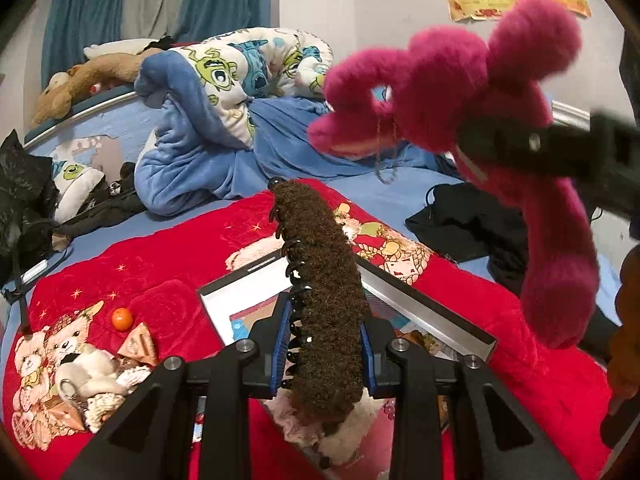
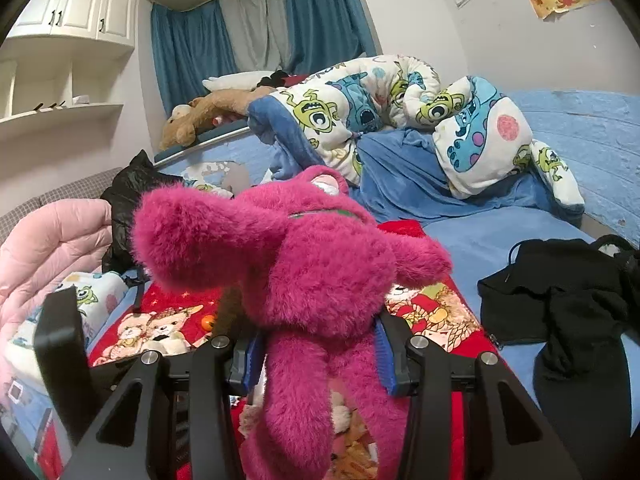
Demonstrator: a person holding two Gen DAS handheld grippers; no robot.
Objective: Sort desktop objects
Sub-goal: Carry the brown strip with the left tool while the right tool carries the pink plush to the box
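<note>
Fingers (image 1: 283, 332) with blue pads on the left gripper (image 1: 326, 344), seen at the bottom centre of the left wrist view, are clamping a brown fuzzy hair claw clip (image 1: 324, 288) whose black teeth are running along its left edge, while its tip is reaching up toward the middle of the frame. Below it a shallow open box (image 1: 432, 308) with a pale rim is lying on a red teddy-bear blanket (image 1: 160, 256), and a small orange ball (image 1: 122, 317) is sitting at lower left beside a heap of shells and plush trinkets (image 1: 96, 380). At upper right a magenta plush toy (image 1: 460, 80) is hanging in the air, pinched by the dark right gripper coming in from the right edge. Moving to the right wrist view, the right gripper (image 2: 320, 360) at bottom centre is squeezing the magenta plush toy (image 2: 312, 264) around its middle between blue-padded fingers (image 2: 387, 354), with the toy filling the centre of the frame. Behind it a cartoon-monster quilt (image 2: 360, 100) is bunching on a blue bed at upper centre, and black clothing (image 2: 560, 292) is lying at right.
</note>
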